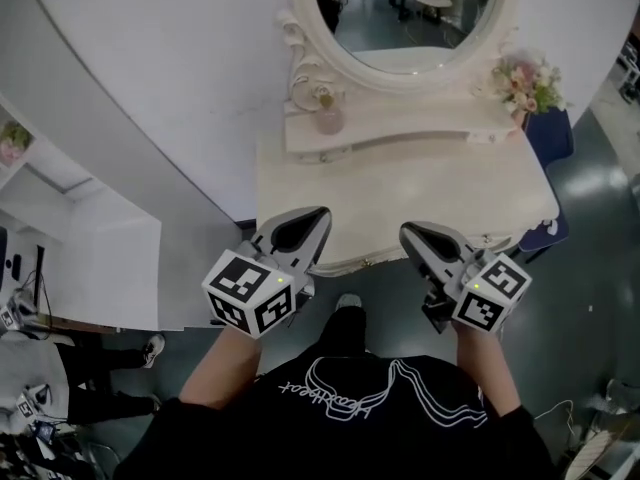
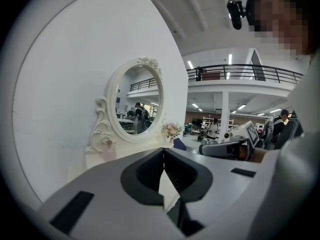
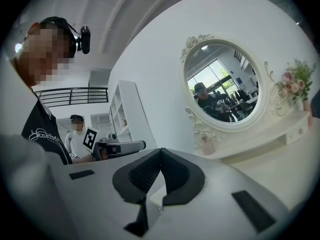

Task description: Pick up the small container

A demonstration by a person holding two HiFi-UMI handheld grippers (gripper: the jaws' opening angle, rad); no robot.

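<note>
Smooth cream table [image 1: 400,188] with a satin painted finish, bearing a glossy glass mirror [image 1: 400,8] in a carved frame and a pink, translucent container [image 1: 329,120]. The left gripper [image 1: 322,211] and right gripper [image 1: 405,230] look like matt grey plastic with ribbed black pads. The floor [image 1: 600,178] is polished and reflective; the shirt [image 1: 340,408] is black cloth.
</note>
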